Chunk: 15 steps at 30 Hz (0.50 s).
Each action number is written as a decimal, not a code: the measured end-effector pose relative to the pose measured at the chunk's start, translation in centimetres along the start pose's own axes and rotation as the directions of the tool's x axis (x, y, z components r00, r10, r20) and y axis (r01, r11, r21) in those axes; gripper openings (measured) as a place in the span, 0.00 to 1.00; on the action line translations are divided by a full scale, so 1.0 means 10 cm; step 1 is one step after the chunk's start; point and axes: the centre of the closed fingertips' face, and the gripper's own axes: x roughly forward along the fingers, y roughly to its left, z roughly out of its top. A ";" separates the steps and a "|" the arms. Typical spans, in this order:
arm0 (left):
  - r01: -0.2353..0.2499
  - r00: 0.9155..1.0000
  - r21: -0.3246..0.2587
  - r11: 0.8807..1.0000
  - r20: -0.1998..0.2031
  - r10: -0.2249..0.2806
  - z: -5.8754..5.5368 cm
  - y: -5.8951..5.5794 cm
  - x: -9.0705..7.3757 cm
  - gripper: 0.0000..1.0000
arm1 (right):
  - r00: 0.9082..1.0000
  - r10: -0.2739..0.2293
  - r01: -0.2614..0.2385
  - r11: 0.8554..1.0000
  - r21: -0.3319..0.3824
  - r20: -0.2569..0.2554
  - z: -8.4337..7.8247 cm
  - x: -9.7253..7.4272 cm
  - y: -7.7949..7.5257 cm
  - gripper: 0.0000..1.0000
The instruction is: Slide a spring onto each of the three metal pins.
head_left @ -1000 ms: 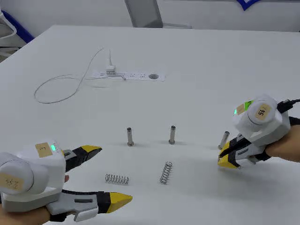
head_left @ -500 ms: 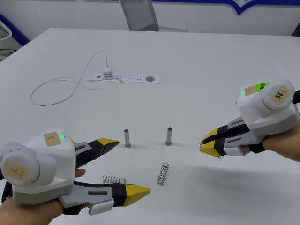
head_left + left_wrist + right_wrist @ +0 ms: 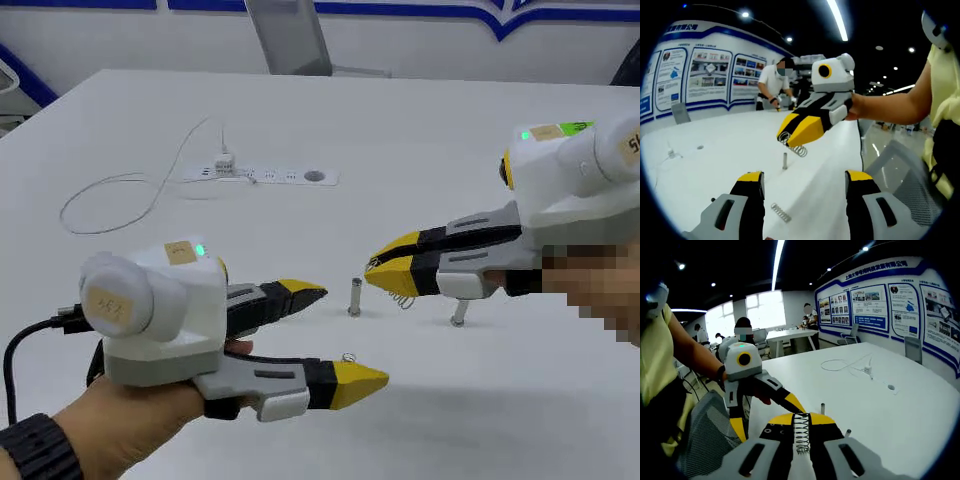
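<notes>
My right gripper [image 3: 383, 272] is shut on a small metal spring [image 3: 402, 298], which dangles from its yellow tips above the white table. A short metal pin [image 3: 355, 297] stands just left of and below those tips, and a second pin [image 3: 460, 313] stands under the gripper body. In the right gripper view the spring [image 3: 801, 432] sits upright between the closed jaws, with two pins [image 3: 822, 408] [image 3: 848, 432] beyond. My left gripper [image 3: 335, 335] hovers open and empty at the near left. Another spring [image 3: 781, 212] lies on the table between its jaws, near a pin [image 3: 785, 161].
A white power strip [image 3: 270, 176] with a looped cable [image 3: 110, 195] lies at the back left of the table [image 3: 450, 140]. A grey chair [image 3: 290, 35] stands behind the far edge. People stand at benches in the background.
My right gripper has risen and swung left with the spring, from the right-hand pin towards the middle one. My left gripper moved forward and right, now covering the left pin and most of the loose springs.
</notes>
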 end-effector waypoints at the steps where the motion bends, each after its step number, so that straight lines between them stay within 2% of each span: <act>1: 0.002 1.000 -0.006 1.000 0.009 -0.002 0.03 0.00 0.02 0.67 | 1.000 0.006 -0.006 1.000 0.004 0.007 0.02 0.00 0.01 0.11; 3: 0.012 0.999 -0.043 0.999 0.042 -0.010 0.12 0.00 0.05 0.65 | 0.999 0.024 -0.025 0.999 0.025 0.046 0.10 0.00 0.06 0.11; 7: 0.016 0.997 -0.070 0.997 0.081 -0.011 0.23 0.01 0.08 0.61 | 0.996 0.046 -0.049 0.998 0.032 0.081 0.18 0.01 0.13 0.11; 11: 0.018 0.996 -0.065 0.998 0.093 -0.012 0.26 0.01 0.10 0.56 | 0.993 0.063 -0.067 0.997 0.038 0.102 0.22 0.03 0.17 0.11; 15: 0.021 0.994 -0.064 0.998 0.104 -0.015 0.29 0.01 0.10 0.46 | 0.991 0.078 -0.082 0.996 0.031 0.111 0.25 0.04 0.22 0.11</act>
